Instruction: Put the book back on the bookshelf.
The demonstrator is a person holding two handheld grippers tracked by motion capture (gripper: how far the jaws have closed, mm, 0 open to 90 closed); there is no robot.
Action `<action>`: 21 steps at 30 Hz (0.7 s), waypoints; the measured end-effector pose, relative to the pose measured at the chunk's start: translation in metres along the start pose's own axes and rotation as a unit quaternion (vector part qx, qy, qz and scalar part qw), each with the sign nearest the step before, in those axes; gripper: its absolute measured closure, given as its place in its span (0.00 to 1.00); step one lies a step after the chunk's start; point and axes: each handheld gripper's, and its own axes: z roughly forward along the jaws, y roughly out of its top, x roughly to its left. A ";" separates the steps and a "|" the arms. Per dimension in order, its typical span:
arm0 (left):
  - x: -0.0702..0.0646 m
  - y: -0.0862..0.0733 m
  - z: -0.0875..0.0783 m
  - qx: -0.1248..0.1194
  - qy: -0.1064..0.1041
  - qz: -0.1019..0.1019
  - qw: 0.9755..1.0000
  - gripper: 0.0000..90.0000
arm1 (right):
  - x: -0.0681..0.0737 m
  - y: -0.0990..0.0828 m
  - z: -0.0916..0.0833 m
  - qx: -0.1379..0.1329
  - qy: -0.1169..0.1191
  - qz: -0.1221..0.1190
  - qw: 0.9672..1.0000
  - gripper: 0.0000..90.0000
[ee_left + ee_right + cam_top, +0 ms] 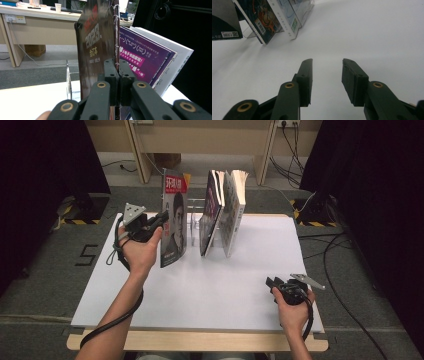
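A magazine (174,222) with a red-topped cover and a portrait stands upright on the white table (210,290), at the left end of a row of books. My left gripper (161,218) is shut on its near edge. In the left gripper view the jaws pinch the dark cover printed "2023" (96,47), with the left gripper (118,75) clamped on the spine edge. My right gripper (270,282) hovers low over the table at the front right. In the right gripper view its jaws stand apart with nothing between them, the right gripper (327,80) over bare white surface.
Two more books (212,215) (234,212) lean in a clear acrylic rack (194,217) right of the magazine. A purple-covered book (142,60) shows behind the held magazine. Dark curtains flank the table, with desk legs and cables on the floor beyond.
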 end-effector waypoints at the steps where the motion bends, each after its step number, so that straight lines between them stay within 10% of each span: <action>1: 0.000 0.000 0.001 0.000 0.000 0.000 1.000 0.97 | 0.000 0.000 0.000 0.001 0.000 0.000 1.000 0.68; 21: 0.000 0.018 0.016 -0.005 0.003 0.009 1.000 0.97 | 0.002 -0.001 0.001 0.006 0.001 0.003 1.000 0.68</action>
